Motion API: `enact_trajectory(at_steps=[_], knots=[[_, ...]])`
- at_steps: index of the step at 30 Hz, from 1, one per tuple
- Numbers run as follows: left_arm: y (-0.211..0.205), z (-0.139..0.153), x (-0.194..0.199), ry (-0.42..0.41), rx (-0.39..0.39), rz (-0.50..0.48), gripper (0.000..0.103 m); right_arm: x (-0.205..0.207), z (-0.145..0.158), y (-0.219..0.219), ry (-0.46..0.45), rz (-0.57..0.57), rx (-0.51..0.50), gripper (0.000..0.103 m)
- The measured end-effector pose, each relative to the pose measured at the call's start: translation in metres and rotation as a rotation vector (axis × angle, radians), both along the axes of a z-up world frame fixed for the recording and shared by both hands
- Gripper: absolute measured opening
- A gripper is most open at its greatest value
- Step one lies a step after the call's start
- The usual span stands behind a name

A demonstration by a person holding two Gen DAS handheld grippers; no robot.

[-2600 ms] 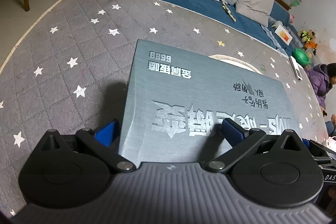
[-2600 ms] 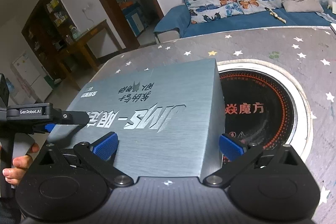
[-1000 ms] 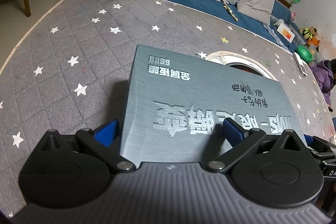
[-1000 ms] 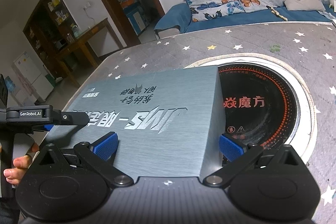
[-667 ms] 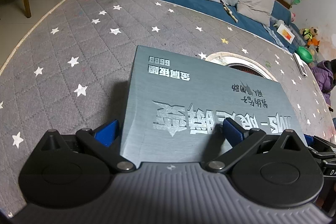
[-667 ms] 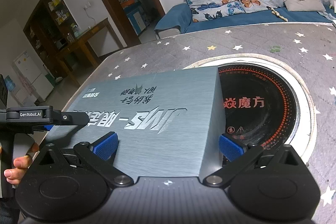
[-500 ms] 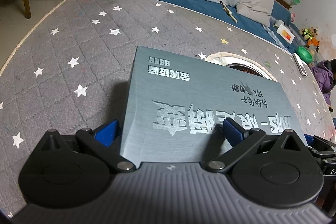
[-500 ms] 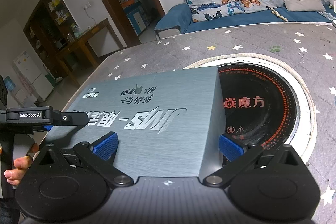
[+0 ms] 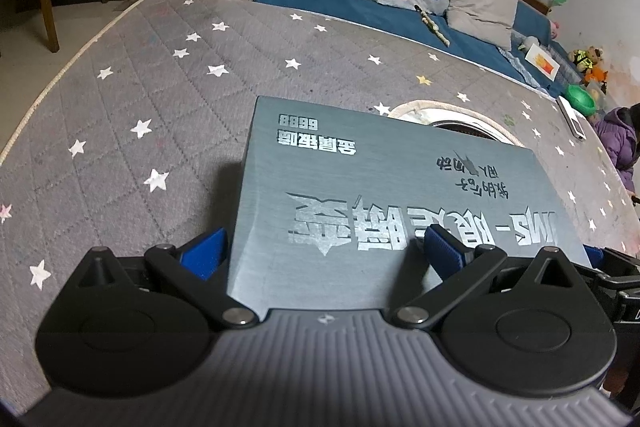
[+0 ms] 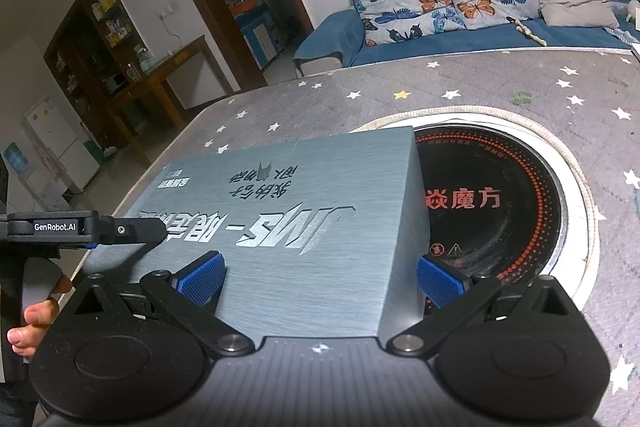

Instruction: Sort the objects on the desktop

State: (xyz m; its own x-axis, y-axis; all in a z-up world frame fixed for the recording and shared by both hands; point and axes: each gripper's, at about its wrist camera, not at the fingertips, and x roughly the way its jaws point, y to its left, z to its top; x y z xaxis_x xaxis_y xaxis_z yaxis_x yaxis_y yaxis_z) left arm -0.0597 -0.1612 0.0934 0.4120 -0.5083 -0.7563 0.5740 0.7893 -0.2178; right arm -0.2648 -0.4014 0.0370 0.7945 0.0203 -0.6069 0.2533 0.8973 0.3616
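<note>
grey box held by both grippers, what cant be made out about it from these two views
- Underside of the grey box: hidden in both views by its own top, so whether it rests on the star-patterned table cover is unclear.
- Near edge: covered by the left gripper and the right gripper, so finger contact is hidden.
- Small print at the far left corner, right wrist view: too small.
- Round cooktop: partly hidden by the box.

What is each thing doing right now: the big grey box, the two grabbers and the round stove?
Box: lying flat, one end reaching the stove's rim.
Left grabber: open around the box's near edge.
Right grabber: open around the box's near edge.
Stove: bare, no glow.
</note>
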Motion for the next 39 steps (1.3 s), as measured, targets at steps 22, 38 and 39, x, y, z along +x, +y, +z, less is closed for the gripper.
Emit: enact_trajectory(at_steps=[22,38,39], knots=[[0.007,0.0,0.0,-0.02,0.002,-0.005,0.103,-0.002,0.001,0.003,-0.002,0.002,-0.03,0.103],[0.011,0.001,-0.002,-0.038,0.004,-0.01,0.103,-0.004,0.003,0.007,-0.004,0.003,-0.057,0.103],[0.011,0.001,-0.002,-0.039,0.004,-0.01,0.103,-0.004,0.003,0.006,-0.004,0.003,-0.057,0.103]])
